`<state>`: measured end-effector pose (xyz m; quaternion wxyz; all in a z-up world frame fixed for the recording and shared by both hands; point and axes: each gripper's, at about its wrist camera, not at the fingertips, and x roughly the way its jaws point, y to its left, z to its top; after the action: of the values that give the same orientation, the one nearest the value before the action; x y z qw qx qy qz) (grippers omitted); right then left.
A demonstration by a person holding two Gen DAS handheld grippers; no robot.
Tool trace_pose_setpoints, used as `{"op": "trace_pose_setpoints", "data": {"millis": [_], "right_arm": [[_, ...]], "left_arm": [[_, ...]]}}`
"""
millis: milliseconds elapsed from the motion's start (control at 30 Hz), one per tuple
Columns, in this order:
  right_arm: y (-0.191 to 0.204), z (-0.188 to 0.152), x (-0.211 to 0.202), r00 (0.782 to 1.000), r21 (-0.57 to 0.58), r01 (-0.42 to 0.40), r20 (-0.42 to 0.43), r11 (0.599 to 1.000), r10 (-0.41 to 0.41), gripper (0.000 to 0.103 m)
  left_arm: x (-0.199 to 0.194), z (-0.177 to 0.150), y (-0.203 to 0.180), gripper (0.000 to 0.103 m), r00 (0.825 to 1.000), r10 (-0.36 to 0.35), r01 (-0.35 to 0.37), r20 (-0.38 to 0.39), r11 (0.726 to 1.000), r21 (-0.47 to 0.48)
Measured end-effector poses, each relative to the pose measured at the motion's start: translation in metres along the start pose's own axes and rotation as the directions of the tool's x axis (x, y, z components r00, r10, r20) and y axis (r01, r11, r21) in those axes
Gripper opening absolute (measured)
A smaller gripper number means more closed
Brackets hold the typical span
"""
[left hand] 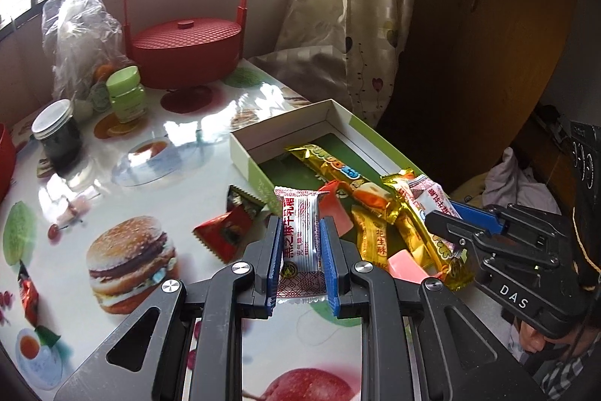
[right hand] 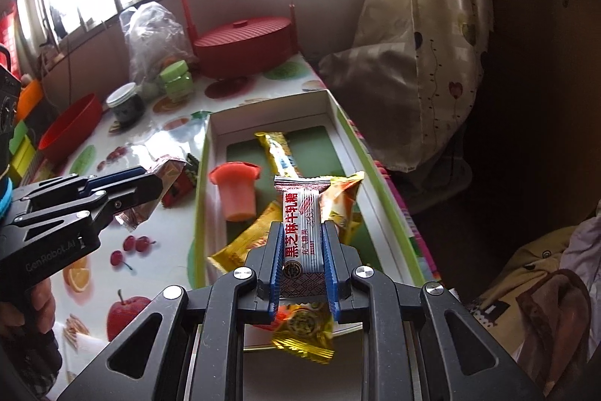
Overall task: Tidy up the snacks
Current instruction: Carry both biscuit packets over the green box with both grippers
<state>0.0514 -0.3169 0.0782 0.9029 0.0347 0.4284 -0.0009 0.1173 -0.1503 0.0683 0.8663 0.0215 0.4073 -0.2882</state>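
My left gripper is shut on a white sesame nougat packet, held above the table beside the box's near left edge. My right gripper is shut on another white nougat packet, held over the open green-and-white box. The box holds gold snack bars, a pink jelly cup and other wrappers. The right gripper also shows in the left wrist view; the left one shows in the right wrist view. Red triangular packets lie on the table left of the box.
The fruit-print table carries a red lidded basket, a plastic bag, a green jar, a dark jar and a red bowl. A curtain hangs beyond the table's right edge.
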Motion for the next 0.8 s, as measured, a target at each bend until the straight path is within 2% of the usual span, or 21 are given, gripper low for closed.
{"op": "trace_pose_setpoints", "data": {"millis": [800], "right_arm": [[-0.031,-0.007,0.006,0.997,0.036,0.071,-0.019,0.997,-0.071,0.019]], "left_arm": [[0.037,-0.001,-0.039,0.021,0.997,-0.045,0.048,-0.062,0.998,0.037]]}}
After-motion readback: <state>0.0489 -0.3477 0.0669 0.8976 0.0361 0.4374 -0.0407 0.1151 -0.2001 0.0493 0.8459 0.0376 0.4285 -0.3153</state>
